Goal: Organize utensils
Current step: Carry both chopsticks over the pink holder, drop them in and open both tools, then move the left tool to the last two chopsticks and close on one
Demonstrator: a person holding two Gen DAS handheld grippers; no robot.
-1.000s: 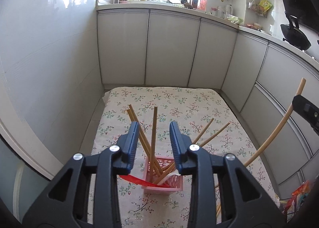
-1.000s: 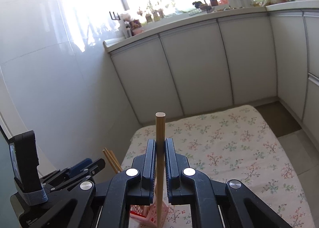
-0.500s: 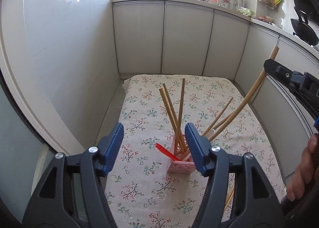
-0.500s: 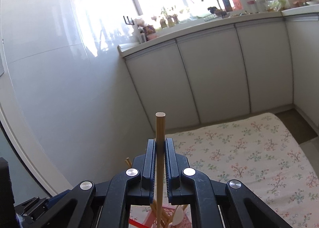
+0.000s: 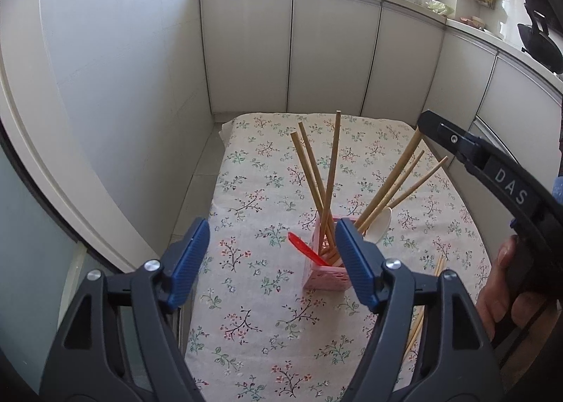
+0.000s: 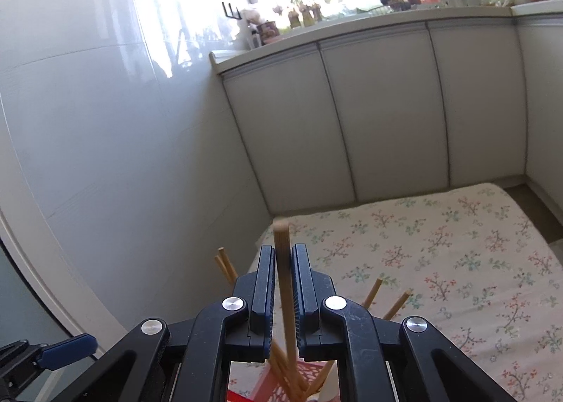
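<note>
A: What is the left gripper (image 5: 272,256) doing?

B: Its blue fingers (image 5: 188,263) are spread wide with nothing between them. It hangs on the near side of the pink holder (image 5: 329,270).

A: And what is in the holder?

B: Wooden chopsticks (image 5: 322,187) stick up and lean out. A red spoon (image 5: 304,249) pokes out on the left, a white spoon (image 5: 378,226) on the right. The holder stands on the flowered cloth (image 5: 267,191).

A: And the right gripper (image 6: 283,287)?

B: It is pinched narrow on one chopstick (image 6: 284,261), standing straight up over the holder. More chopsticks (image 5: 424,310) lie flat on the cloth at the near right.
</note>
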